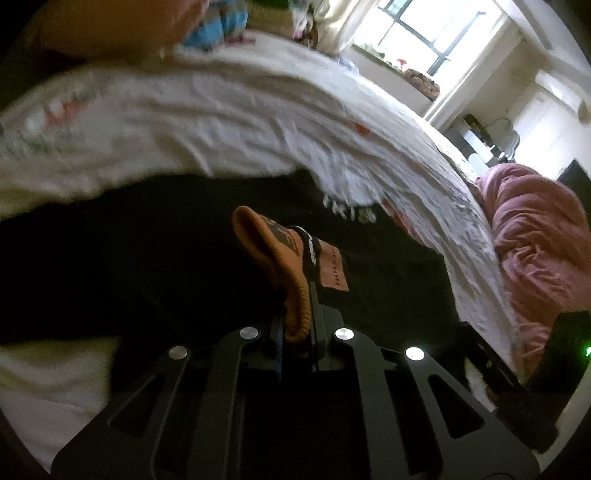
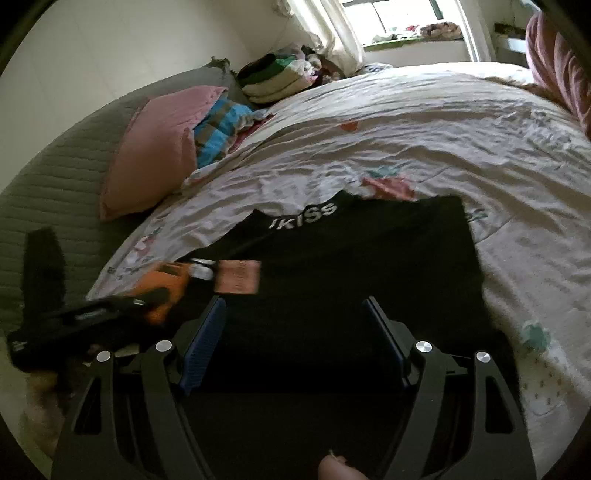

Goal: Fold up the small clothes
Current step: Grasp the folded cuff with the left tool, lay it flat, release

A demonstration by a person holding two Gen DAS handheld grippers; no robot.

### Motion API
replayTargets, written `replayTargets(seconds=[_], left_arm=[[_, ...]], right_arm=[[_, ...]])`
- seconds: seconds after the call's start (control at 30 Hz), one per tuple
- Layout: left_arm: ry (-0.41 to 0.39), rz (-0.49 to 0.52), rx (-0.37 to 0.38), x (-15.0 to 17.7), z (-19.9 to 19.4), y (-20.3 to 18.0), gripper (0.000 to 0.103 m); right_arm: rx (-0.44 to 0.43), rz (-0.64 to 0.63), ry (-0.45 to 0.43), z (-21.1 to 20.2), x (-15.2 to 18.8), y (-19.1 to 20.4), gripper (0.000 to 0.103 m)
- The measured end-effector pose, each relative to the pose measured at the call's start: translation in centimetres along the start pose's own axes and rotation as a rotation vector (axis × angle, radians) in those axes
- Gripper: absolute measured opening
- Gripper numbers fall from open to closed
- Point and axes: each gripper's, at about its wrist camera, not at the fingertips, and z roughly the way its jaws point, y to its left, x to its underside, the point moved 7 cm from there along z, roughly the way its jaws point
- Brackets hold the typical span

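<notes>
A black garment [image 2: 332, 266] lies flat on a rumpled white floral sheet [image 2: 424, 133] covering a bed. White lettering runs along its far edge, and a pinkish-brown label [image 2: 238, 277] sits near its left side.

The left gripper [image 1: 295, 325] is pinched closed on an orange ribbed edge [image 1: 273, 258] of the garment, close to the label. In the left wrist view that orange fabric rises out of the closed jaws as a raised flap above the black cloth. The right wrist view shows the same gripper low at the left, blurred, with orange fabric at its tip.

The right gripper [image 2: 295, 343] stands wide, with its blue pads [image 2: 205, 343] over the black cloth and nothing between them. Whether the pads touch the cloth cannot be told.

A pink pillow [image 2: 162, 147], a blue striped cloth [image 2: 221, 129] and a stack of folded clothes [image 2: 277, 81] lie at the far side of the bed. A bright window [image 2: 399, 18] is beyond.

The step appears to be starting a fold from the left corner. To do it well, the right gripper should probably take the matching corner on the same edge, so both sides lift together. Both should then travel level and at one pace, keeping the edge taut and straight, and lay it squarely on the opposite edge without dragging the sheet.
</notes>
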Motion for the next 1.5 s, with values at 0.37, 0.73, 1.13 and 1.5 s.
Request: replayTargets(seconds=[0.37,0.73,1.13,1.5], left_arm=[[0.044,0.056,-0.142,1.8,1.7,3.2,0.009],[-0.061,0.03,-0.171,0.1,-2.4,4.3,0.009],[0.093,0.058,-0.164,3.9,2.3,3.7,0.035],[-0.002,0.059,-0.227,3.1,-2.7,5.5,0.068]], right_arm=[[0.086,0.002,0.024,0.8,0.1,-1.8,0.074],[0.24,0.094,-0.047,-1.9,-1.6,-9.0,0.074],[0.29,-0.048,0.178,3.3,1.9,-7.5,0.069],[0.205,-0.108,0.076,0.6,0.8,-2.5,0.091]])
